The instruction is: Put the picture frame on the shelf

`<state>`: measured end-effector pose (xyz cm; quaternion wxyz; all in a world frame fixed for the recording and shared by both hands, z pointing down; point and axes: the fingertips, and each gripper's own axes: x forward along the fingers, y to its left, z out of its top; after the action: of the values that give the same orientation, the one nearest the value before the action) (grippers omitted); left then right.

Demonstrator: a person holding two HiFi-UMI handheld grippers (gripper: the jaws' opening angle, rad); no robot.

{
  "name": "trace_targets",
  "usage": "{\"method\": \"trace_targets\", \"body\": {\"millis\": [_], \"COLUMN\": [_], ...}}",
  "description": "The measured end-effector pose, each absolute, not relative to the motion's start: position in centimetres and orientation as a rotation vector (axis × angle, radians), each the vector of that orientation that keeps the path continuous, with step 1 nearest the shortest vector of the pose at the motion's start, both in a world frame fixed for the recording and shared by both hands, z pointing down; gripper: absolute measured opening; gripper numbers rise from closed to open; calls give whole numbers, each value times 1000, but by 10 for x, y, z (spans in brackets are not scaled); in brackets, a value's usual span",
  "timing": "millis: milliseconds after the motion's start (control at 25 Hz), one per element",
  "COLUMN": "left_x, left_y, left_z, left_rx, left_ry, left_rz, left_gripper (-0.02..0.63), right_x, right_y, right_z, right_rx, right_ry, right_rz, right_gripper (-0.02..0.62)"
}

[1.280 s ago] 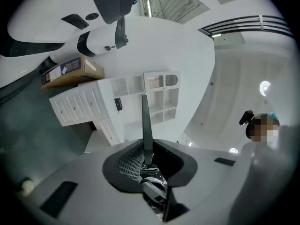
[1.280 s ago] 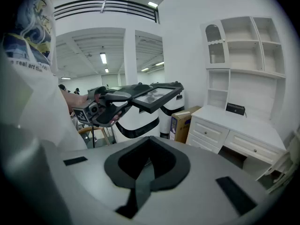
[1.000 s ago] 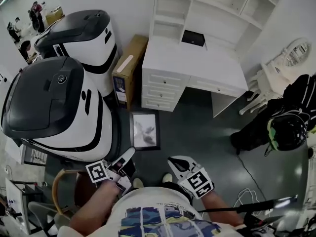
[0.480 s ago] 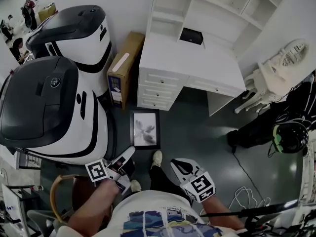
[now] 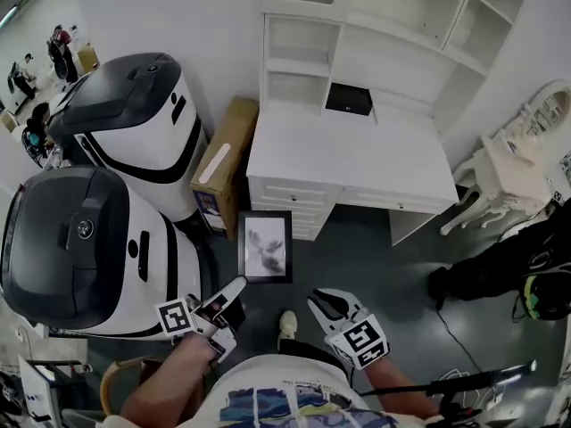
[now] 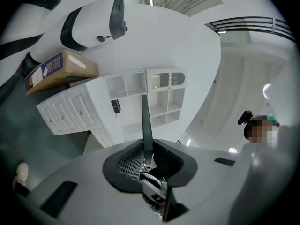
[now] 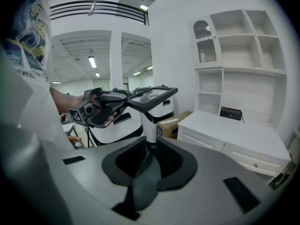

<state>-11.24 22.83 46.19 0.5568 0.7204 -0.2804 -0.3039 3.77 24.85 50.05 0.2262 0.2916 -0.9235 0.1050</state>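
Far left: two machines (image 5: 85, 239) are standing side by side, smooth rounded white shells with black domed lids and black bands. A long brown cardboard box (image 5: 223, 154) is leaning between them and the bench.

Left tongs (image 5: 236, 285) are clamping the frame (image 5: 265, 246) by its near left corner. In the left gripper view the frame (image 6: 146, 118) is showing edge-on as a thin dark strip pinched between the ribbed pads.

Frame: flat rectangle, narrow black border, pale grey picture with a dark blotchy motif. It is lying level and face up in the air above the glossy grey floor (image 5: 375, 257), just before the bench drawers, not yet on the shelf.

The bench (image 5: 357, 163) is plain white and flat-topped, with a small black case (image 5: 349, 98) sitting at the back. The shelf (image 5: 299, 56) is rising above it in white open cubbies.

Right tongs (image 5: 323, 300) are hanging slightly parted, gripping nothing. Far right, a white carved chair (image 5: 513, 163) is standing.
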Motion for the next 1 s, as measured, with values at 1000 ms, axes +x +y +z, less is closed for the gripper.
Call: {"method": "trace_targets", "body": {"millis": [1000], "left_x": [-119], "left_y": [-79], "left_z": [444], "left_rx": [1773], "left_ry": [-621], "left_rz": [-719], "left_gripper": [69], "right_x": [50], "right_y": [24], "right_z": [525], "right_rx": [883], "right_ry": [-2476], "right_rz": [386], "right_gripper": [38]}}
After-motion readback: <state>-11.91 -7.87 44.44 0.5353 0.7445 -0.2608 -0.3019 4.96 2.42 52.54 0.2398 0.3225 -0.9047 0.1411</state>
